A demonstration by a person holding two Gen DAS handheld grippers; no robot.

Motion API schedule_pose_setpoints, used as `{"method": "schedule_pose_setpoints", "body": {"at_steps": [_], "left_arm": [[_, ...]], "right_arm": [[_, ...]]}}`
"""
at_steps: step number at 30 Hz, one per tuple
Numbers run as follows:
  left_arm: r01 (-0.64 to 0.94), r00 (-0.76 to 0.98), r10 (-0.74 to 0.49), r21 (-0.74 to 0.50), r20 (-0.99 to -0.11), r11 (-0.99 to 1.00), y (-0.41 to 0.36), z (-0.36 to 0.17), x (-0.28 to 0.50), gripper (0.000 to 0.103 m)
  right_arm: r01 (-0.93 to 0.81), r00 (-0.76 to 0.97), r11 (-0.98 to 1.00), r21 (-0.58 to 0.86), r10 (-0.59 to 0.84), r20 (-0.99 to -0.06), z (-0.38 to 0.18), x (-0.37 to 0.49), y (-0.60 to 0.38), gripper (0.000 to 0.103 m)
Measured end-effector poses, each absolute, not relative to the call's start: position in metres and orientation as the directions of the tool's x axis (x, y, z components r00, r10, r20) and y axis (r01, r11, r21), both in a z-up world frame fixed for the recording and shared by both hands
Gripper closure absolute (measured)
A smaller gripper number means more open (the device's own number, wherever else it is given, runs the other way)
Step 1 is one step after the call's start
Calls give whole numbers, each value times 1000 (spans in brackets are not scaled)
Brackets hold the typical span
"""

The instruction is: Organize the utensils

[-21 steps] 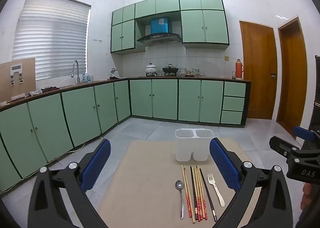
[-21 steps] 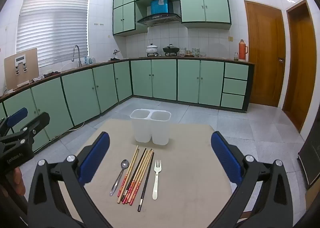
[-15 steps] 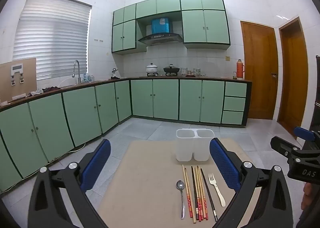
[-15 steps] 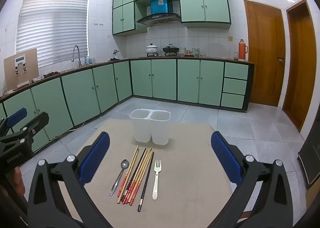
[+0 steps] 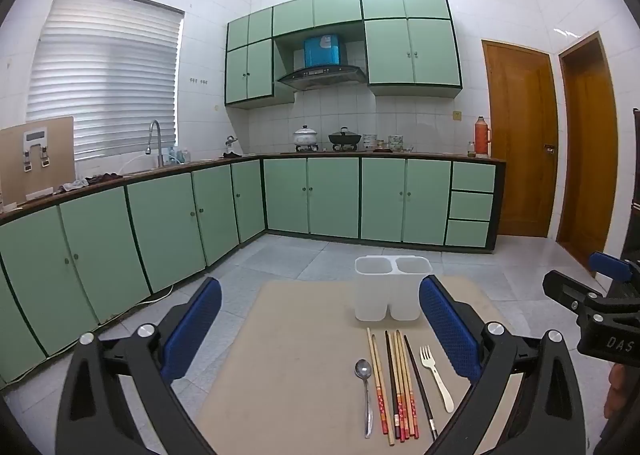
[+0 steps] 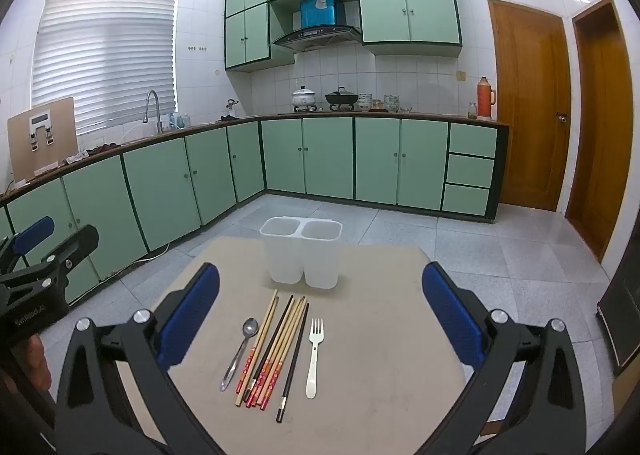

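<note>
A kitchen with green cupboards [image 6: 328, 155], white wall tiles and two wooden doors [image 6: 528, 107] is seen behind a beige table [image 6: 380, 335] that stands on a grey tiled floor. Near the far edge of the table, about midway along it, a white two-compartment holder [image 6: 302, 255] is placed upright; both of its compartments look empty. Just nearer than the holder, the utensils are laid side by side in a row, their lengths running from the far edge toward the near edge. A metal spoon [image 6: 239, 351] lies at the left end of the row, a bundle of wooden and dark chopsticks [image 6: 276, 351] in the middle, and a cream fork [image 6: 314, 355] at the right end, a little apart from the chopsticks.

The right gripper [image 6: 320, 319] is held above the near part of the table with its blue-padded jaws spread wide; the row of utensils is seen between the jaws, untouched. The left gripper [image 5: 320, 331] is likewise spread wide and holds nothing; in its view the utensils [image 5: 396, 383] lie toward its right jaw, and the holder [image 5: 390, 289] is partly covered by that jaw. Each gripper is seen at the edge of the other's view, gripped by a hand [image 6: 34, 363].
</note>
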State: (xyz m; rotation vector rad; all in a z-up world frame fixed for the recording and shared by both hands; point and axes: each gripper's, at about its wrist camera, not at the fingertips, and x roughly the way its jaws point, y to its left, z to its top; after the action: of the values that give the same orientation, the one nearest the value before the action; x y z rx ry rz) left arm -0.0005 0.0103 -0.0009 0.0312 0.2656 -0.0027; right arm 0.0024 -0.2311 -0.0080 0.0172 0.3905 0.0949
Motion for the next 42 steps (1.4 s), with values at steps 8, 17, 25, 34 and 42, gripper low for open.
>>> {"method": "schedule_pose_setpoints", "body": {"at_steps": [8, 17, 25, 34, 42], "left_arm": [[4, 965, 5, 33, -264, 999, 12, -2, 2, 6], [3, 964, 6, 33, -264, 999, 14, -2, 3, 6], [2, 965, 8, 36, -263, 999, 15, -3, 4, 6], [1, 965, 9, 36, -262, 999, 18, 0, 2, 6], [1, 965, 9, 37, -262, 999, 18, 1, 2, 6]], "right_arm": [[-89, 920, 995, 35, 96, -380, -8, 3, -231, 5], [-91, 921, 995, 33, 97, -378, -12, 3, -227, 5], [-91, 921, 995, 34, 97, -378, -12, 3, -227, 5], [-91, 921, 995, 34, 97, -378, -12, 5, -228, 5], [-90, 920, 995, 34, 96, -379, -12, 5, -228, 5]]}}
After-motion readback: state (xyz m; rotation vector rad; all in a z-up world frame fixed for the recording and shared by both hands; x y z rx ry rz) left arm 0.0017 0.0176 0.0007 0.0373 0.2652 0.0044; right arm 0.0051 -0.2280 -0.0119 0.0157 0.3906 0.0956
